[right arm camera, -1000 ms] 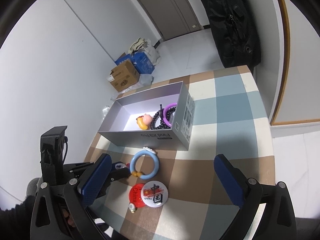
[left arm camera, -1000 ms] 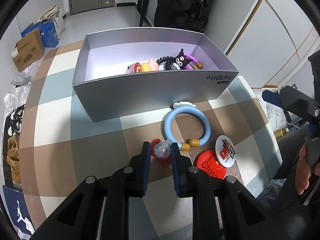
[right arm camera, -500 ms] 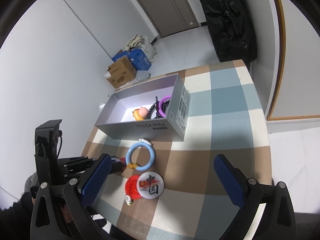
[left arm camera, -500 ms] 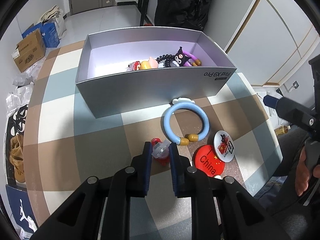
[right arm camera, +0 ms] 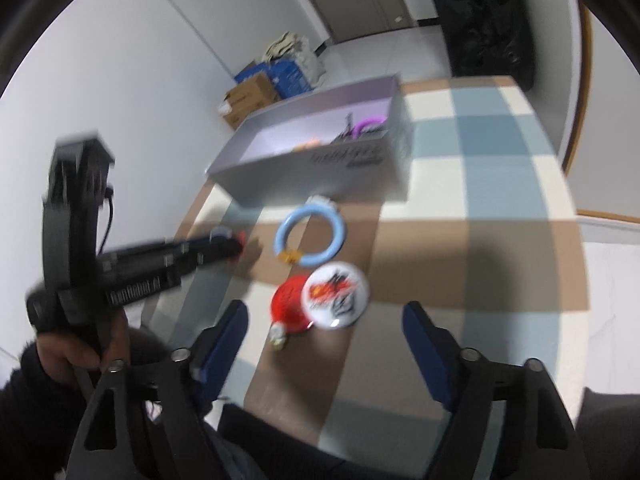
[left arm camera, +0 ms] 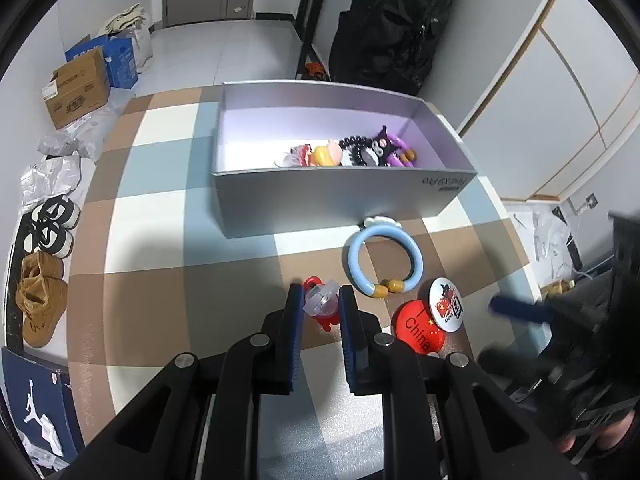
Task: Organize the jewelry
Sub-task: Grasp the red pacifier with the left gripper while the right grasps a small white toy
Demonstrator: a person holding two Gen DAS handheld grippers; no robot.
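Note:
My left gripper [left arm camera: 321, 300] is shut on a small red and clear charm [left arm camera: 320, 306] lying on the checked table. Right of it lie a light blue bracelet [left arm camera: 384, 258], a white badge [left arm camera: 446, 304] and a red badge [left arm camera: 416, 330]. The grey box [left arm camera: 344, 196] behind them holds several trinkets. In the blurred right wrist view, my right gripper [right arm camera: 324, 314] hangs over the white badge [right arm camera: 336, 294] and red badge [right arm camera: 290, 304], its jaws closing and touching neither. One of its blue fingers [left arm camera: 520, 309] shows at the right edge of the left wrist view.
A tiny bead-like piece [right arm camera: 278, 334] lies by the red badge. On the floor left of the table are shoes [left arm camera: 40, 300] and cardboard boxes [left arm camera: 76, 88]. A black bag [left arm camera: 392, 28] stands behind the table. A hand [right arm camera: 80, 344] holds the left gripper's handle.
The right gripper has dropped closer over the two badges and its jaws have narrowed. The left gripper has kept its hold on the charm and barely moved.

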